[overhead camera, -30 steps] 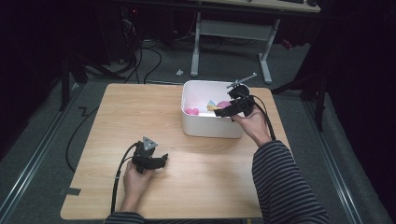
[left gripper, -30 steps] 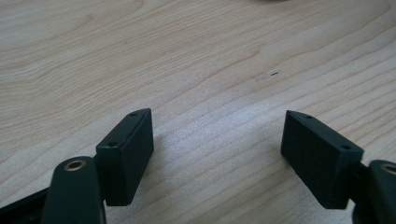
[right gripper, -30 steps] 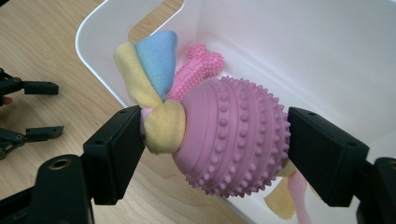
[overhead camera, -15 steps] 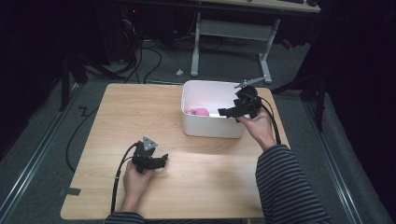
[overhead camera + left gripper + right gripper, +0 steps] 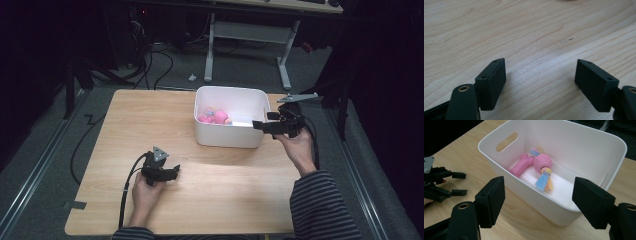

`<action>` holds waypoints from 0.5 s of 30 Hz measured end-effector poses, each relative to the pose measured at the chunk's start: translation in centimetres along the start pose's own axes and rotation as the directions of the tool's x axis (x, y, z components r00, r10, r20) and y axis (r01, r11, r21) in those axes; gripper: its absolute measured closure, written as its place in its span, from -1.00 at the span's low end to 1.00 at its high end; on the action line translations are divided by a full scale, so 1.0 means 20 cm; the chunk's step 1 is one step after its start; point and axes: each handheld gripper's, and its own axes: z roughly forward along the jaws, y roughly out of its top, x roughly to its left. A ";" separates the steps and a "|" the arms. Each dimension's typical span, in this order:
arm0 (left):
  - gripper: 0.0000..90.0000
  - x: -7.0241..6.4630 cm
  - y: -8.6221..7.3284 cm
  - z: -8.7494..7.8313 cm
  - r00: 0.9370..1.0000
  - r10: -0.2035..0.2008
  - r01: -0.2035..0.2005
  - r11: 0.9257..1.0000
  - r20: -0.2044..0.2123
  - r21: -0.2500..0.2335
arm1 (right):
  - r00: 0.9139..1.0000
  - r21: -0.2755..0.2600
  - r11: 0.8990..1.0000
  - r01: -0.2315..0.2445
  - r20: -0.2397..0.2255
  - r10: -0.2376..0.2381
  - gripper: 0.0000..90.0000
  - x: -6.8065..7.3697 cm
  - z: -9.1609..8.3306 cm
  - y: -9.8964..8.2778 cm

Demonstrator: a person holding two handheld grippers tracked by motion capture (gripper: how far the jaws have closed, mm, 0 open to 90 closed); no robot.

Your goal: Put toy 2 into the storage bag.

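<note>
Right gripper (image 5: 260, 125), jaws apart but just narrowing on nothing, has withdrawn to the white bin's (image 5: 227, 139) three o'clock, pink chew toy (image 5: 532, 163) apparently delivered; left gripper (image 5: 172, 172) idles open.

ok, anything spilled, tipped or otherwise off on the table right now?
Nothing stands out. The white plastic bin stands upright on the wooden table, with the pink knobbly toy lying inside it. The right gripper is beside the bin, jaws apart and empty; the left gripper rests open on the table.
</note>
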 end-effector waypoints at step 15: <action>-0.43 0.00 0.00 0.00 1.000 0.000 0.000 1.000 0.000 -0.001 | 0.998 -0.015 1.000 -0.028 0.061 0.029 -0.32 -0.04 -0.10 -0.32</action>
